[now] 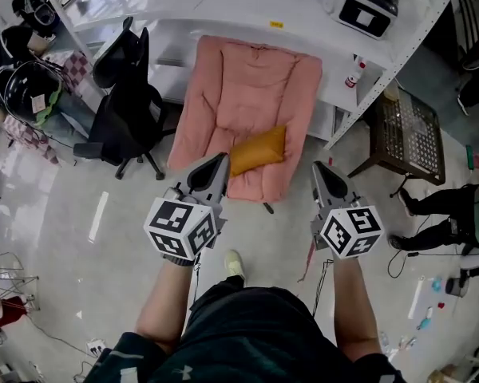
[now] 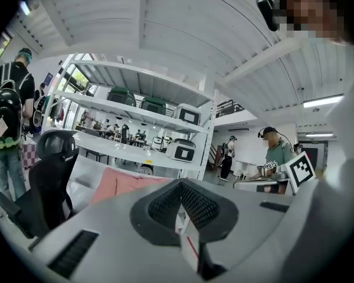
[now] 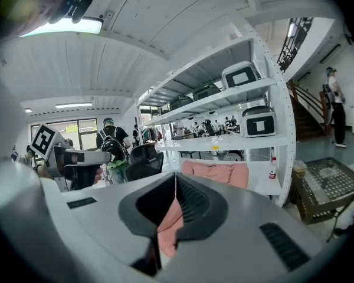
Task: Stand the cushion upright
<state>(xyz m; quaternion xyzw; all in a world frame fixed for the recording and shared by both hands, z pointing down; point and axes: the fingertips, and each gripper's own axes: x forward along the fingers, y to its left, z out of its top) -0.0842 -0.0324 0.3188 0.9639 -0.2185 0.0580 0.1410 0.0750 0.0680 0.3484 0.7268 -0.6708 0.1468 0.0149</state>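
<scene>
Head view, centre frame: I've got the cushion (image 1: 258, 150) lying on the lower part of the lounger (image 1: 247, 78). The lounger sits in front of the shelf rack (image 1: 223, 6), which runs across the top. Office chair (image 1: 128, 102) is just left of the lounger. Wire-mesh stand (image 1: 407, 130) is to the right, past the rack's post. Left gripper (image 1: 221, 160) is by the cushion's lower-left end & right gripper (image 1: 318, 167) is lower right of the lounger. Another person (image 1: 447, 214) is at the right edge, below the stand.
</scene>
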